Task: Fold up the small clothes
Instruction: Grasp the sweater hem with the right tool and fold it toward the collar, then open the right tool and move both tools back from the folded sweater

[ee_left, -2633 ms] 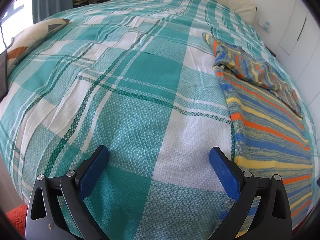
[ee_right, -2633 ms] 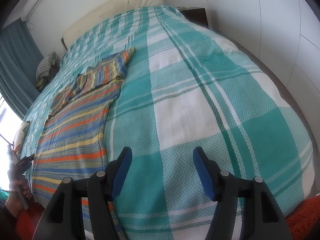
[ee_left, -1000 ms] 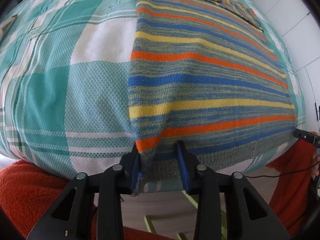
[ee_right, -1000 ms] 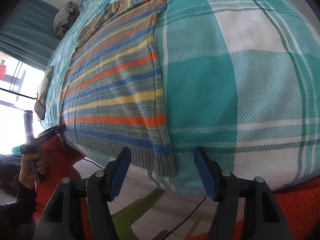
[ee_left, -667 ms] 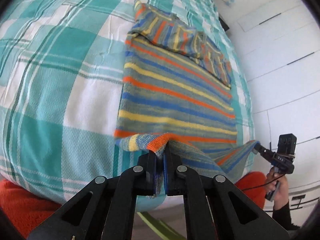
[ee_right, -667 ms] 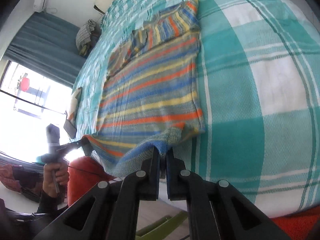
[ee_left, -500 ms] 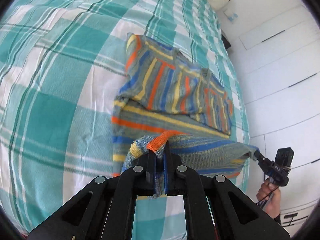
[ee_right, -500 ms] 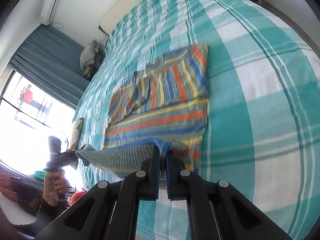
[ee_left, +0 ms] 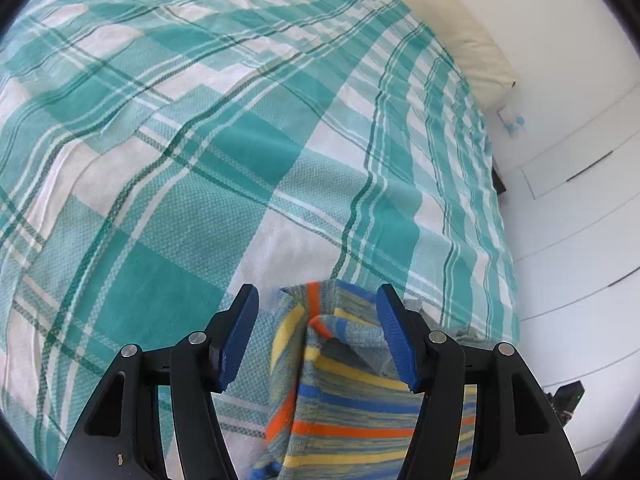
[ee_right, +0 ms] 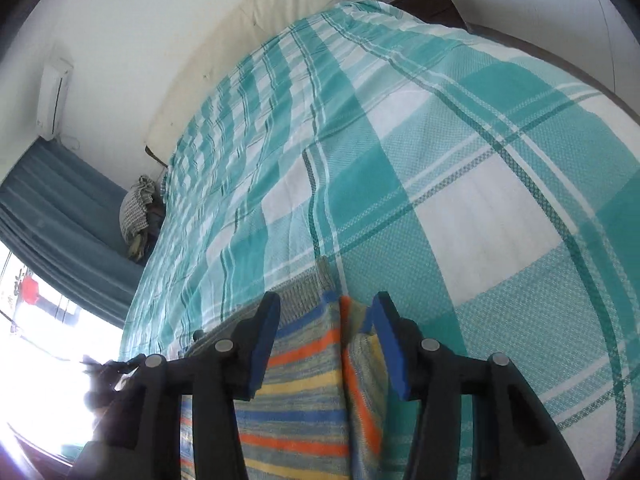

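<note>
1. Left wrist view: your left gripper (ee_left: 316,334) is opening, its pads clear of the striped sweater (ee_left: 352,404) bunched between them on the plaid bedspread (ee_left: 200,160).
2. Your right gripper (ee_right: 326,346) is opening too, the sweater's corner lying loose between its jaws.

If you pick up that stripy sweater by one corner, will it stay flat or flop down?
Probably flop: the sweater is soft knit, already bunched and creased between the opening left gripper. It likely grips well rather than slipping, since the ribbed edge looks rough.

sweater (ee_left: 352,412) cut off below, window (ee_right: 36,320) overexposed
</note>
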Demonstrator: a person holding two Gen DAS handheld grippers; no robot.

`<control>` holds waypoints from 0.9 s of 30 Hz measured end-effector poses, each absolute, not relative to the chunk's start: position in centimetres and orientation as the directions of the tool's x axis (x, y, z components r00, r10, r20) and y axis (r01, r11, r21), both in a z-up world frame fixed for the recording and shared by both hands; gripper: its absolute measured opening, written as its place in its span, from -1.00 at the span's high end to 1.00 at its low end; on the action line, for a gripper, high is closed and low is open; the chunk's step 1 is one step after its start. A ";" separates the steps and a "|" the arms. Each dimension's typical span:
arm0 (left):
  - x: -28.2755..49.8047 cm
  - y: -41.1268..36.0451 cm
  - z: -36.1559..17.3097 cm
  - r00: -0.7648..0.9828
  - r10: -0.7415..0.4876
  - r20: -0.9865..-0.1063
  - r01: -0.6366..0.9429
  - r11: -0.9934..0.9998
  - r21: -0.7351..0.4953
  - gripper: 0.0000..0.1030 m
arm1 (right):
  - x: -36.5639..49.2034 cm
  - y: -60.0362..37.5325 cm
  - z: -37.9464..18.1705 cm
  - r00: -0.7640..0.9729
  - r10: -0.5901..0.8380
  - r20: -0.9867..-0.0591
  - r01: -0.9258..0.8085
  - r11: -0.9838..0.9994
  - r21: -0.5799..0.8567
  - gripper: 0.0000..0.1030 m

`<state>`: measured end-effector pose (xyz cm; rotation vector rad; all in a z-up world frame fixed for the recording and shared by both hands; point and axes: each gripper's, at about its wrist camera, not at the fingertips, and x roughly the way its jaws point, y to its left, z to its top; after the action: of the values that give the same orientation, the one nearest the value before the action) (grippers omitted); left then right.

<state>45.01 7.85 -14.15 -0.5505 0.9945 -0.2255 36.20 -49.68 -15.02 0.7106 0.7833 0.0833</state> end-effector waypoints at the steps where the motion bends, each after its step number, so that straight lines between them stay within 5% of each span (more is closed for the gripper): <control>1: 43.9 7.9 -13.7 0.541 -0.425 -0.726 -0.023 0.855 -0.518 -0.22 | 35.4 -49.0 -14.5 0.710 0.327 -0.624 0.135 0.806 0.577 0.04; 7: 35.0 4.8 -14.9 0.414 -0.491 -0.766 0.229 0.871 -0.435 -0.22 | 30.4 -41.7 -14.7 0.560 0.443 -0.700 -0.154 0.886 0.438 0.04; 9: 33.4 3.9 -17.5 0.364 -0.375 -0.853 0.221 0.924 -0.312 0.05 | 28.3 -39.5 -16.7 0.485 0.414 -0.770 -0.207 0.910 0.359 0.04; 10: 33.0 4.2 -19.2 0.327 -0.333 -0.884 0.183 0.940 -0.287 0.63 | 27.5 -38.9 -17.9 0.436 0.381 -0.815 -0.206 0.924 0.322 0.06; 12: 31.9 6.1 -20.6 0.307 -0.396 -0.866 0.125 0.918 -0.376 0.81 | 25.5 -39.0 -20.5 0.340 0.333 -0.879 -0.170 0.941 0.291 0.34; 15: 29.7 7.1 -18.7 0.362 -0.370 -0.856 0.103 0.928 -0.357 0.65 | 23.0 -39.9 -19.3 0.359 0.267 -0.894 -0.139 0.963 0.231 0.33; 18: 27.0 6.9 -16.4 0.447 -0.306 -0.841 0.109 0.951 -0.288 -0.22 | 20.8 -41.2 -17.0 0.442 0.295 -0.847 -0.108 0.955 0.276 0.03; 19: 26.2 6.6 -15.8 0.476 -0.266 -0.838 0.108 0.964 -0.245 -0.37 | 20.0 -41.5 -16.5 0.468 0.295 -0.833 -0.095 0.954 0.284 -0.05; 27: 22.3 5.0 -13.6 0.554 -0.072 -0.829 0.083 0.996 -0.031 -0.44 | 13.7 -42.2 -18.3 0.537 0.265 -0.801 0.069 0.933 0.354 -0.17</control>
<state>22.28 5.00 -13.57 0.0122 0.9794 -0.0916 13.69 -42.24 -18.30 0.3661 1.0036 0.1199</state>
